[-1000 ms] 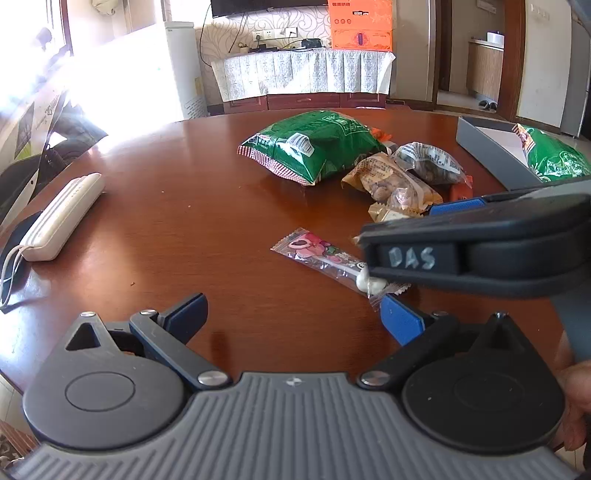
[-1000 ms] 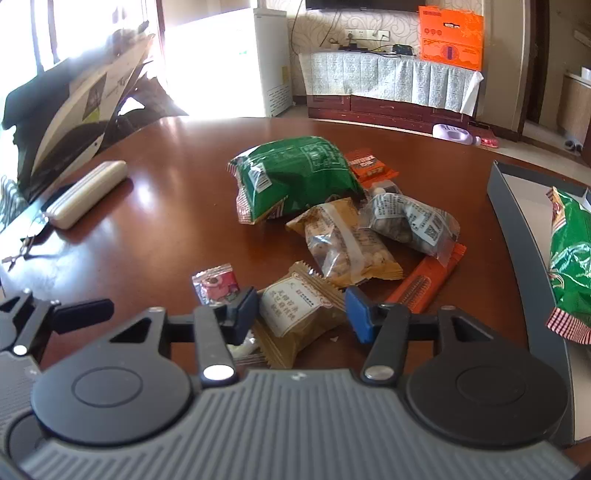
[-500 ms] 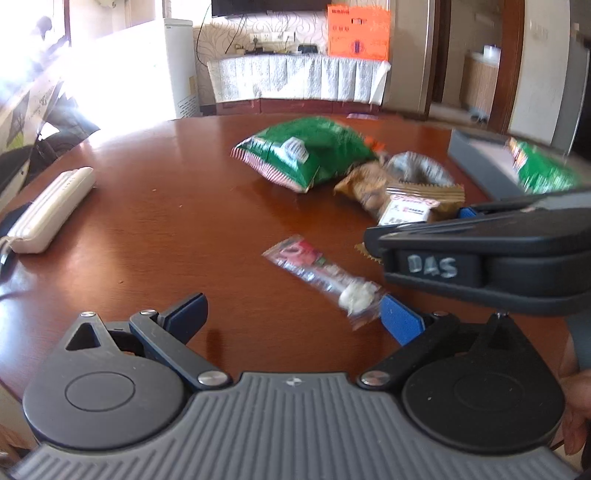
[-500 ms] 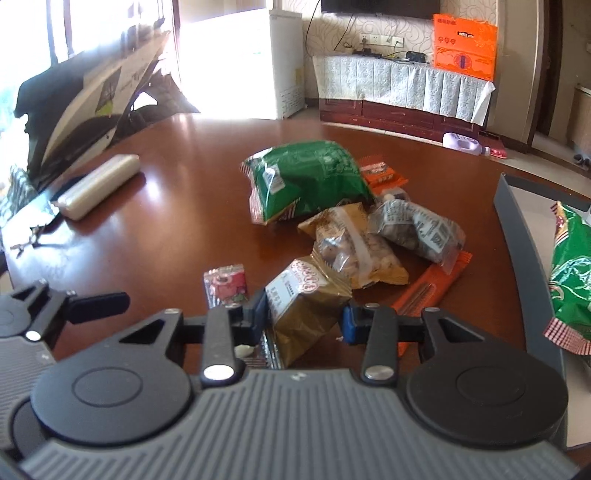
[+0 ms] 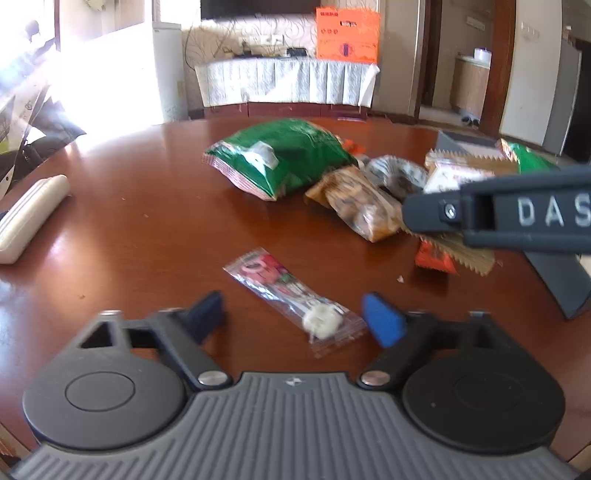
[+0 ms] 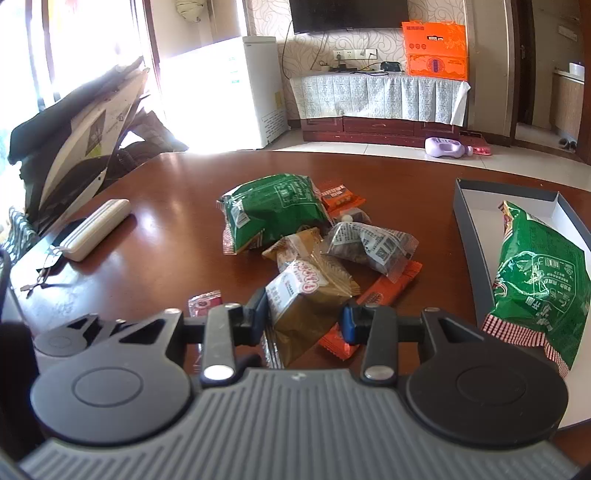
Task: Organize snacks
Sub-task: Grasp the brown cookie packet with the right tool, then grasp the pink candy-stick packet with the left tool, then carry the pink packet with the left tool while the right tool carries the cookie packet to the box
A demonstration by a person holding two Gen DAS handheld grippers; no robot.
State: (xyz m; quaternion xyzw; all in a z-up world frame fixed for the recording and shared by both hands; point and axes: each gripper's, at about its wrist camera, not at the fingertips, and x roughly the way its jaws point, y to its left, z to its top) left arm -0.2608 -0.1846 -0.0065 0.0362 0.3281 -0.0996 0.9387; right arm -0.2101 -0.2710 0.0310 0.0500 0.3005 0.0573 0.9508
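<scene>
Candy stick [image 5: 291,295] lies slantwise between your left gripper [image 5: 295,321]'s half-spread, just-closing jaws, not yet pinched.

Its long axis runs far-left to near-right on the table [image 5: 129,229]; your right gripper [image 6: 304,319], farther right, pinches the brown pastry packet [image 6: 303,299], box [image 6: 469,236] beyond.

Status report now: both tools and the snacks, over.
Right tool shut on brown packet. Left tool closing, open around candy packet. Path to grey box clear.

Home living rm — wall TV [image 6: 347,14] over draped cabinet [image 6: 380,99]; white fridge [image 6: 251,88]; wooden table [image 6: 177,206].
</scene>
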